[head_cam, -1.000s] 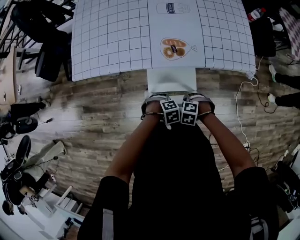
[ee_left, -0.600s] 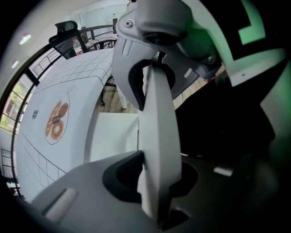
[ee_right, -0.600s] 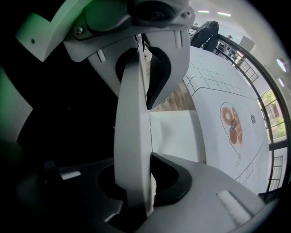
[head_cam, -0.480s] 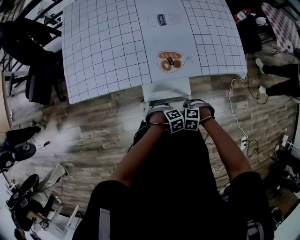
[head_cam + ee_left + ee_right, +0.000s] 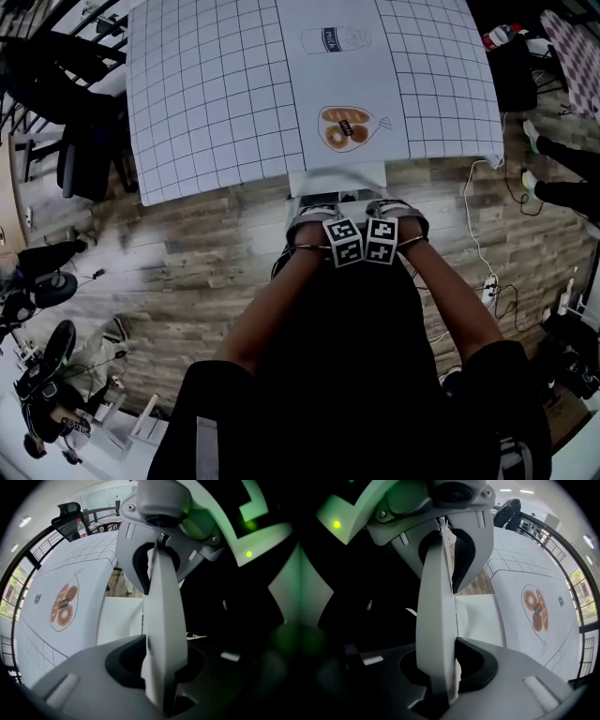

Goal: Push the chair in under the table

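Note:
The white chair stands at the near edge of the grid-patterned table, its seat partly under the tabletop. My left gripper and right gripper sit side by side on top of the backrest and point down. In the left gripper view the white backrest fills the gap between the jaws; these jaws are opening slightly, but the pads still press on it. The right gripper view shows the backrest clamped the same way, with the seat and table beyond.
A black office chair stands left of the table. Cables trail over the wooden floor at the right, near a black bag and a person's legs. Shoes and clutter lie at the lower left.
Both grippers have moved toward the table with the chair. Less of the white seat shows in front of the table edge than before.

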The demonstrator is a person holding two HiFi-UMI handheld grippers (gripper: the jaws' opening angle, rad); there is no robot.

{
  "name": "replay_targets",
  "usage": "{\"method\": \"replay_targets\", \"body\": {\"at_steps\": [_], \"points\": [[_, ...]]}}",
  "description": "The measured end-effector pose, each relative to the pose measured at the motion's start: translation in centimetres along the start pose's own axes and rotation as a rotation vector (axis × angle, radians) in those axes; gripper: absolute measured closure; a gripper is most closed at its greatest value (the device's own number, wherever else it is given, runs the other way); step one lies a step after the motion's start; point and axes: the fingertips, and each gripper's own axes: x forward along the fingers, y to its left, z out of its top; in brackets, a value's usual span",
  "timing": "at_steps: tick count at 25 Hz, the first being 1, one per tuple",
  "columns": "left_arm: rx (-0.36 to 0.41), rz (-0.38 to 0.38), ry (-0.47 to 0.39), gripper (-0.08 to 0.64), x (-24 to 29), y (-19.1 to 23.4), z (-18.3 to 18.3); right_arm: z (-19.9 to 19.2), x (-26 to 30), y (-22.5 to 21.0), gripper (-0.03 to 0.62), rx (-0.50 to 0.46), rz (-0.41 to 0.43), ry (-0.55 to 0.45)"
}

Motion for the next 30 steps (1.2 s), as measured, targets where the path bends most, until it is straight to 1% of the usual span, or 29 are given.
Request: {"method": "replay_targets", "body": {"at_steps": [7,21,30], "points": [[-0.019,0.005,0.023,0.466,0.4,1.4,0.5,-0.6,0.3,-1.5,0.514,-0.048,-0.010,-0.010],[-0.071,0.018,0.033,0.466,0.7,4.8,1.9,-2.1,0.4,-5.2,0.512,-0.088,-0.014,-0.024],[-0.074,0.025,0.042,0.466,0.8,6.8,1.9,-2.1,0.6,-7.1,0.514,-0.111,-0.021,-0.027]]}}
